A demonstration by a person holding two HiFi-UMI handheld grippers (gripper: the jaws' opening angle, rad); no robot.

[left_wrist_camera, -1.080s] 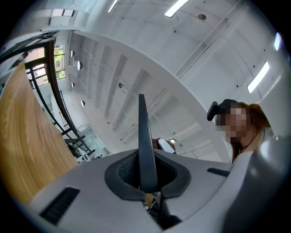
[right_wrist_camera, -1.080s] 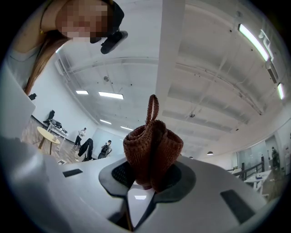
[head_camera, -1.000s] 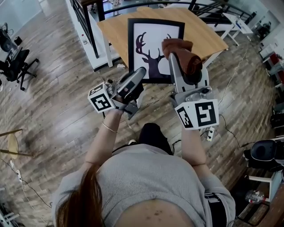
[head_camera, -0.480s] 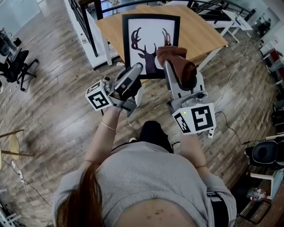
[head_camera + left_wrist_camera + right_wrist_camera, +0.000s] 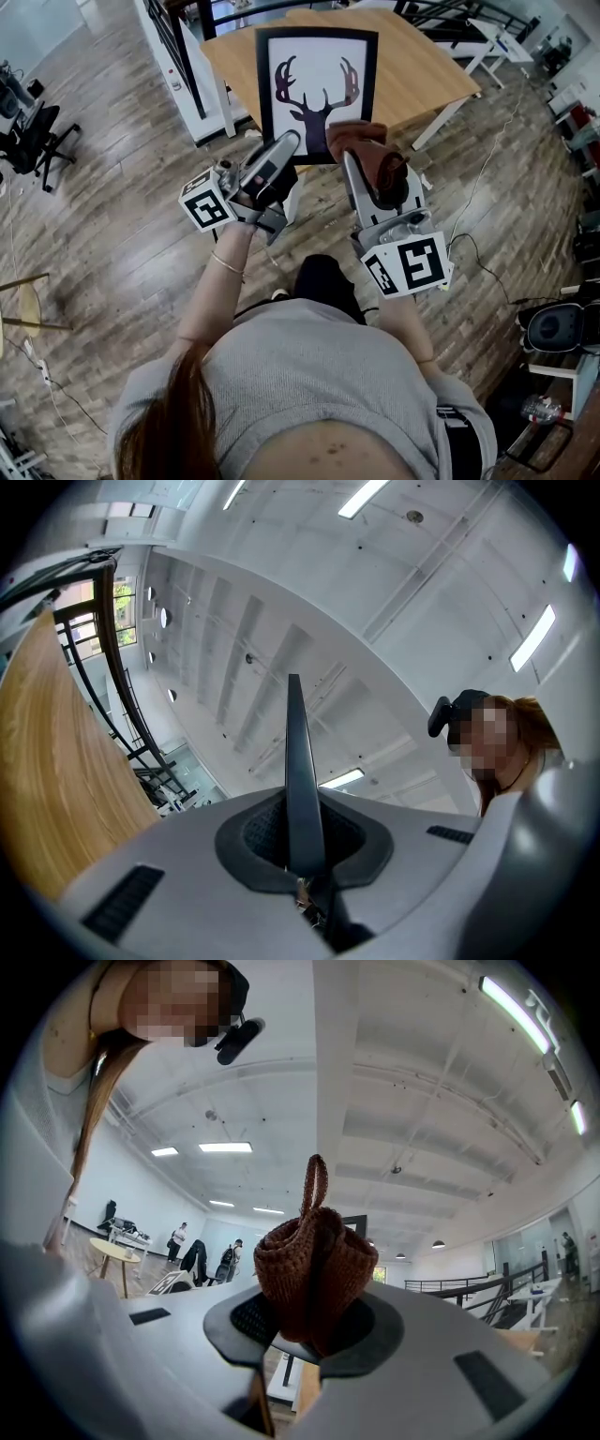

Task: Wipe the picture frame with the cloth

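Observation:
In the head view a black picture frame (image 5: 317,94) with a deer silhouette stands tilted over the front edge of the wooden table (image 5: 427,70). My left gripper (image 5: 287,142) is shut on its lower edge. The left gripper view shows that edge as a thin dark strip (image 5: 293,761) rising from between the jaws of the left gripper (image 5: 295,860). My right gripper (image 5: 350,153) is shut on a bunched brown knitted cloth (image 5: 373,150), which lies against the frame's lower right part. In the right gripper view the cloth (image 5: 314,1265) bulges out of the right gripper (image 5: 305,1330).
White table legs (image 5: 183,80) and a black railing (image 5: 441,14) flank the table. An office chair (image 5: 33,131) stands at the far left, and a small round table (image 5: 28,309) lower left. A cable (image 5: 487,173) trails over the wooden floor on the right.
The right gripper has slid the cloth down the picture from beside the antlers to the lower right part. The left gripper has kept its hold on the frame.

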